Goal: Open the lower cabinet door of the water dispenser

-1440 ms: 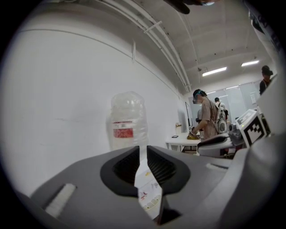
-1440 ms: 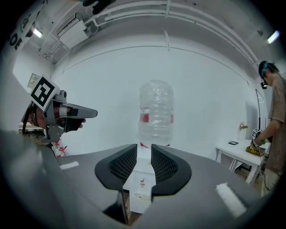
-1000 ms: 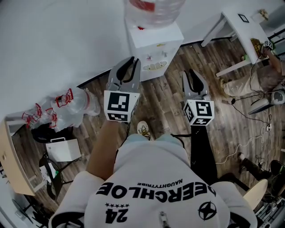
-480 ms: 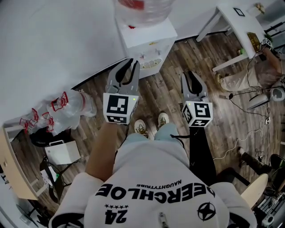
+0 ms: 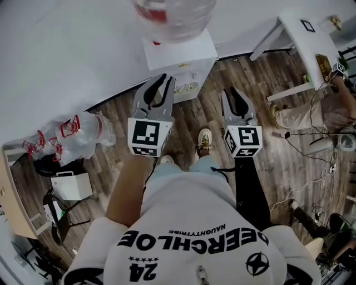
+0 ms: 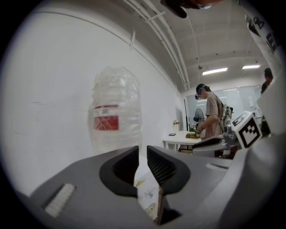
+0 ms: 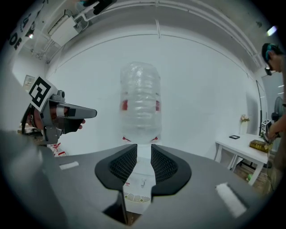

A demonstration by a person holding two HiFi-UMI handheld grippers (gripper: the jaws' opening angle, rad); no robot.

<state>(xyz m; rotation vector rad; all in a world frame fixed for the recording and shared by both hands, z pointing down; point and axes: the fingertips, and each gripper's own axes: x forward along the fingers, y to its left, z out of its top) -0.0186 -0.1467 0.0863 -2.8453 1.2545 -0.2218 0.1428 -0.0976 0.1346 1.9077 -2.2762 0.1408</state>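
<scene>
The white water dispenser [image 5: 178, 55] stands against the wall with a clear bottle [image 5: 172, 16] on top. Its front face with taps and drip grille [image 5: 188, 84] shows from above; the lower cabinet door is foreshortened and hidden. My left gripper [image 5: 158, 83] hangs just before the dispenser's front left, jaws slightly apart and empty. My right gripper [image 5: 233, 97] is to the dispenser's right and a little short of it, also empty. In the left gripper view the dispenser [image 6: 147, 197] shows through that gripper [image 6: 143, 150]. In the right gripper view the dispenser [image 7: 138, 188] is framed between that gripper [image 7: 144, 150].
Empty bottles [image 5: 72, 133] lie by the wall at the left, with a white box [image 5: 72, 186] nearer me. A white table [image 5: 303, 28] stands at the right with a person [image 5: 311, 111] beside it. Cables [image 5: 328, 161] trail over the wood floor.
Both grippers have come closer to the dispenser as the person stepped forward. The jaws look the same as before.
</scene>
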